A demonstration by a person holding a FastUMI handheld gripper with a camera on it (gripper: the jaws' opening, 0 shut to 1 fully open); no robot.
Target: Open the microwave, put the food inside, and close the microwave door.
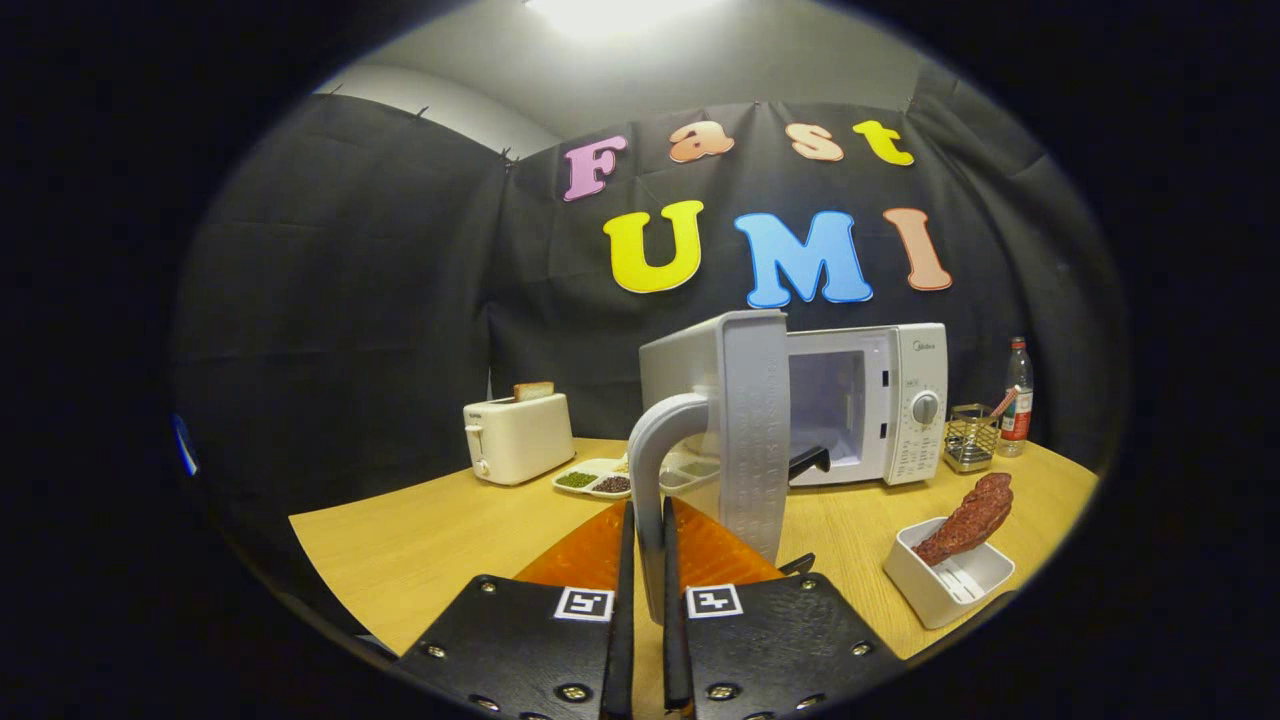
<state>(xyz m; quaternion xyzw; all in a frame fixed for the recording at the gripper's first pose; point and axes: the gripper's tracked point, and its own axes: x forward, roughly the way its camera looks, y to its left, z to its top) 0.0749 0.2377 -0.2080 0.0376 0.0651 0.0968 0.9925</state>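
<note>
Gripping the microwave (pixel 880 400) door handle (pixel 655 470), the claw (pixel 648 640) pinches it, door (pixel 750 430) swung wide; handle rigid, smooth, hinge light; food (pixel 968 520), probably soft and light, waits in a white tray (pixel 945 585) on the bench (pixel 420 540) beside the claw.

Pretty clearly a mock kitchen staged inside a recording booth rather than anyone's real home: black cloth hangs as the wall (pixel 340 300) on all sides, with a plain pale ceiling and a bright lamp (pixel 610 12) above. On the wooden bench (pixel 420 540) sits the usual kitchen lineup: a white microwave (pixel 880 400) with its door (pixel 750 430) swung open, a toaster (pixel 518 436) with bread sticking up, a divided dish of beans (pixel 595 481), a wire caddy (pixel 968 436), a bottle (pixel 1017 398). There's also a white tray holding a brown piece of food (pixel 968 518).
</note>
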